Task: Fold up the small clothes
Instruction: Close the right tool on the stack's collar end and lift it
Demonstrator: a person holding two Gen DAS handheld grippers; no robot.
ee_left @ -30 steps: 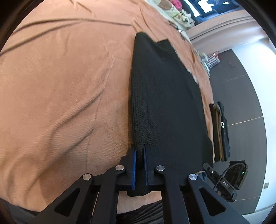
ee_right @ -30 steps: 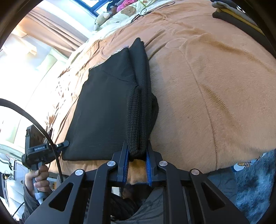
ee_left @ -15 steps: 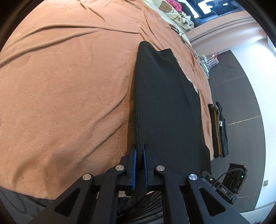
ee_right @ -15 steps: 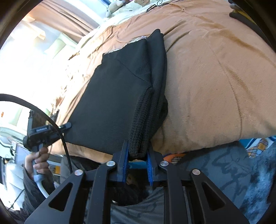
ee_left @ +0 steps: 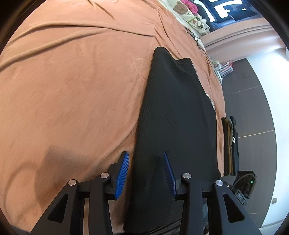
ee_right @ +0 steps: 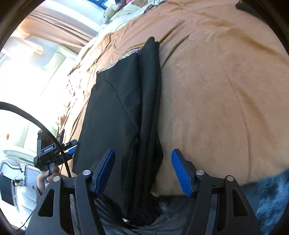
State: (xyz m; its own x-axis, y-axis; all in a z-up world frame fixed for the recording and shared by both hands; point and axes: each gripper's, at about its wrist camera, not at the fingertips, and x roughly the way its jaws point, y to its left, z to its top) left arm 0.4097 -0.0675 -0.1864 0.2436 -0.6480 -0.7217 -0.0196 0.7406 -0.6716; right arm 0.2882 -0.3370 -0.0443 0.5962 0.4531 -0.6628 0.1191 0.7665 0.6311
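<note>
One black garment (ee_left: 173, 117), two spread grippers (ee_left: 146, 173).

We see a bed spread with a creased orange-brown blanket (ee_left: 72, 90). Past its far edge, a pale bear-print quilt (ee_left: 187, 12). Dark grey floor (ee_left: 252, 101) runs beside the bed's right edge, meeting a white wall (ee_left: 271, 86). Bright daylight floods curtains (ee_right: 59, 23) beyond the left edge.

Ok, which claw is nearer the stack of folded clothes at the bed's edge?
Right. The stack lies across the black garment from the left claw; the right claw, open at the garment's other edge, is on the stack's side.
</note>
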